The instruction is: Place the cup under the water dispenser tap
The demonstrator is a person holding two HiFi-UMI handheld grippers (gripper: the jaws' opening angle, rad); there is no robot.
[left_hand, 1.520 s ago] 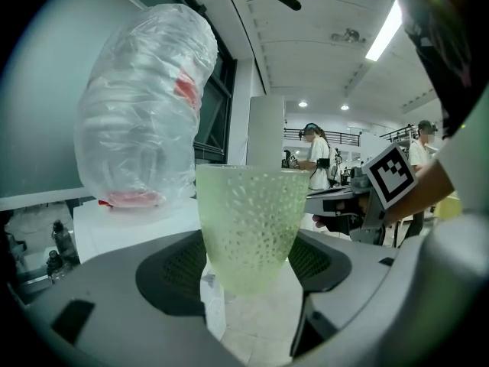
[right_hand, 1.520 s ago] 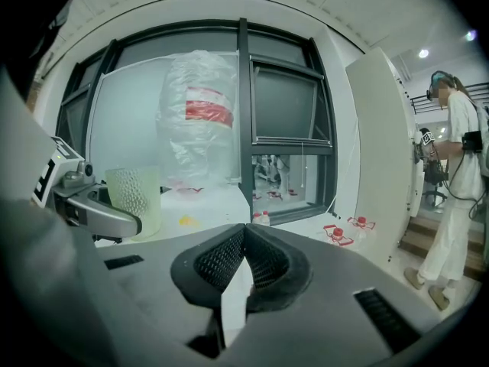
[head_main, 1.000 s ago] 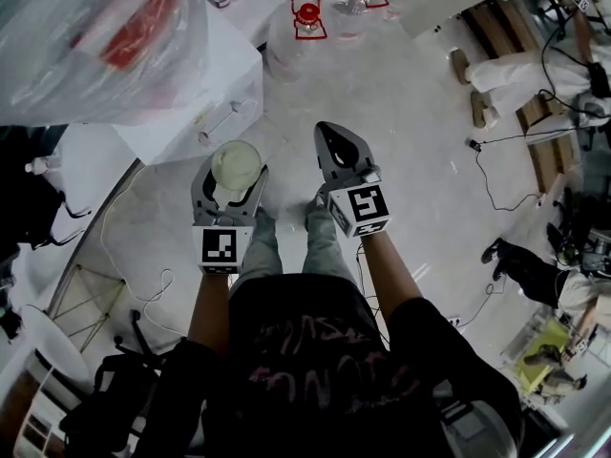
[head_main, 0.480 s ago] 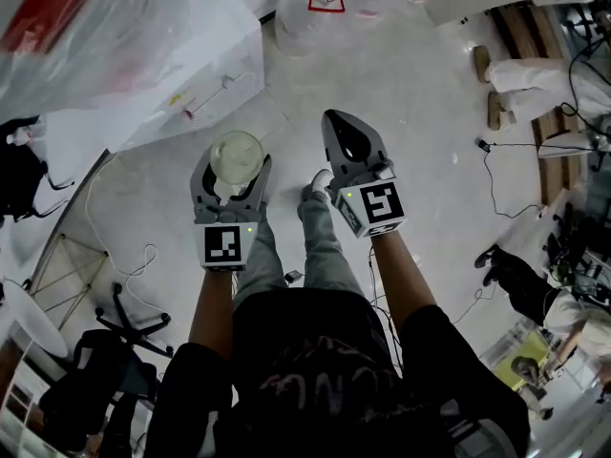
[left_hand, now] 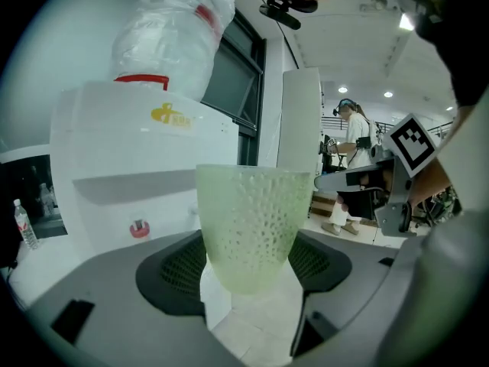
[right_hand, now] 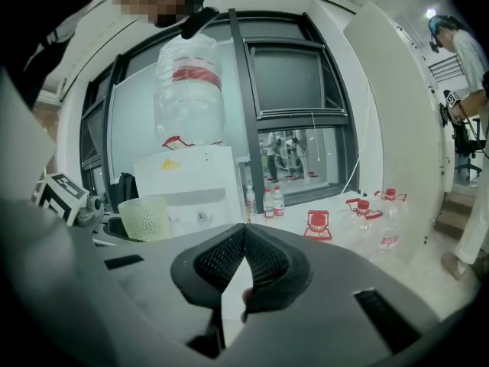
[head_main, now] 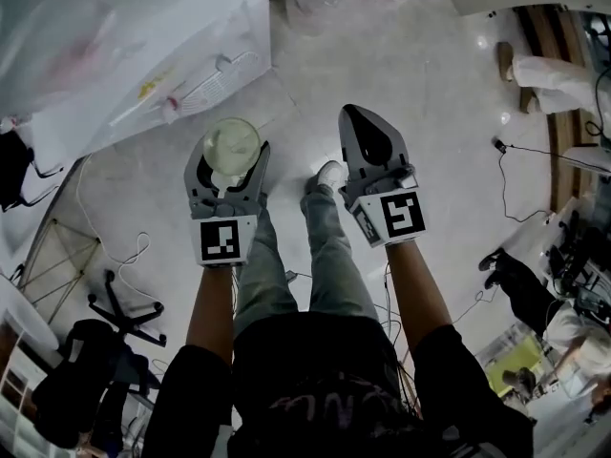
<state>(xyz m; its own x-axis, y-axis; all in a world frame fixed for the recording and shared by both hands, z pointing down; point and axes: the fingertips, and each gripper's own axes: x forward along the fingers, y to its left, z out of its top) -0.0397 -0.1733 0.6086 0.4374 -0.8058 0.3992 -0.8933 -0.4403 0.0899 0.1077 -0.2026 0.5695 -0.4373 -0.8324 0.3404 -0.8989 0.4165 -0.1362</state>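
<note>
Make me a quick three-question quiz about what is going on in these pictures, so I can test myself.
1. True or false: the right gripper is carrying a bottle.
2. What is clamped in the left gripper? A) a pale green cup B) a red cap C) nothing
3. Fill in: the small tap on the white water dispenser is coloured ___.

Key: 1 false, its jaws are shut on nothing; 2 A; 3 red.
</note>
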